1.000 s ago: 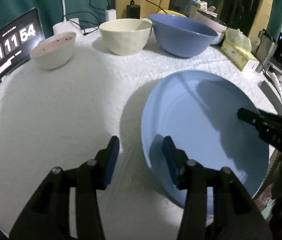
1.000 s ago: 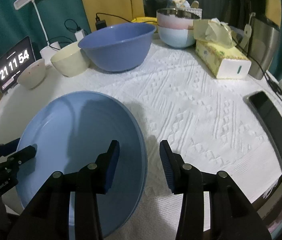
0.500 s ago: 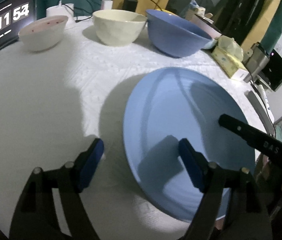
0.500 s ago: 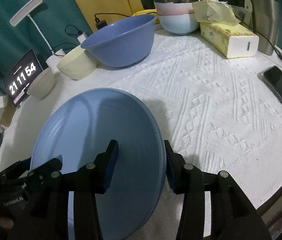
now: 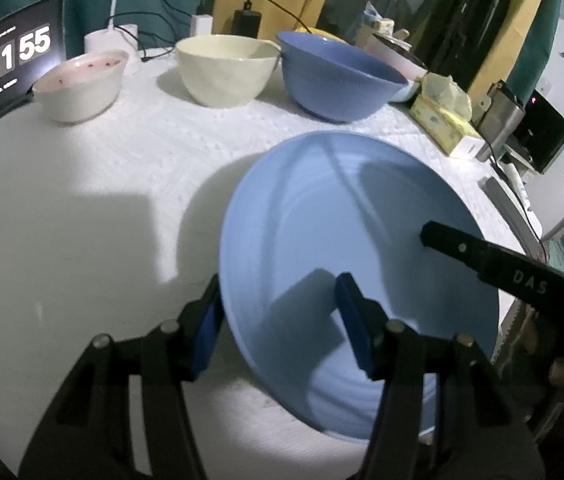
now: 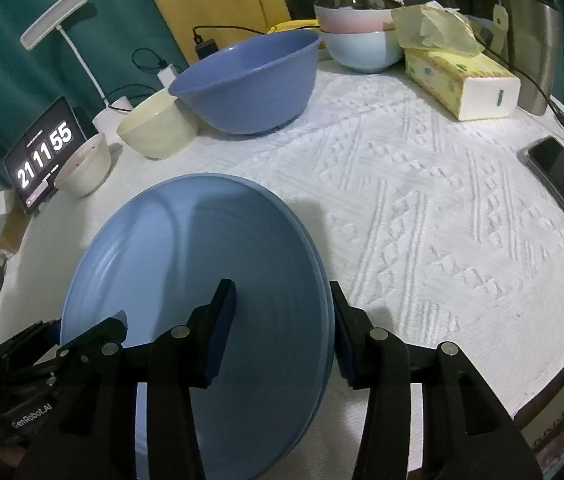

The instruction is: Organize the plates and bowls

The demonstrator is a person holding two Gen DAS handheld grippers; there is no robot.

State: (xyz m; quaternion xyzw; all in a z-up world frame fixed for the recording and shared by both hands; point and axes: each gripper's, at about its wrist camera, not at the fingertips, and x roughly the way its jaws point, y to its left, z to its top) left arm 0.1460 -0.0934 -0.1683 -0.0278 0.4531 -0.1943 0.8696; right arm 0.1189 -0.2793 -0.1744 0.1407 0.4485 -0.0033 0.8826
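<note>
I hold a set of jaws in each hand, and both straddle the rim of the light blue plate (image 5: pixel 346 248), which sits tilted above the white textured cloth on the tabletop (image 6: pixel 422 208).

My left gripper (image 5: pixel 277 320) takes the plate's near left edge: one blue pad sits outside the rim and the other inside over the plate's face. These jaws have just been closing, with the rim between them, yet a gap still shows at the inner pad, so they stand apart.

My right gripper (image 6: pixel 282 324) takes the opposite edge, one pad over the inside and one behind the rim. Whether its pads press the plate I cannot tell.

At the far side stand a small white bowl (image 5: pixel 81 88), a cream bowl (image 5: pixel 225 68) and a big dark blue bowl (image 5: pixel 338 76) in a row. Beyond them in the right view are a pink and pale blue bowl (image 6: pixel 358 40), a tissue box (image 6: pixel 458 80), a clock display (image 6: pixel 43 152) and a dark phone (image 6: pixel 562 176) at the cloth's right edge.
</note>
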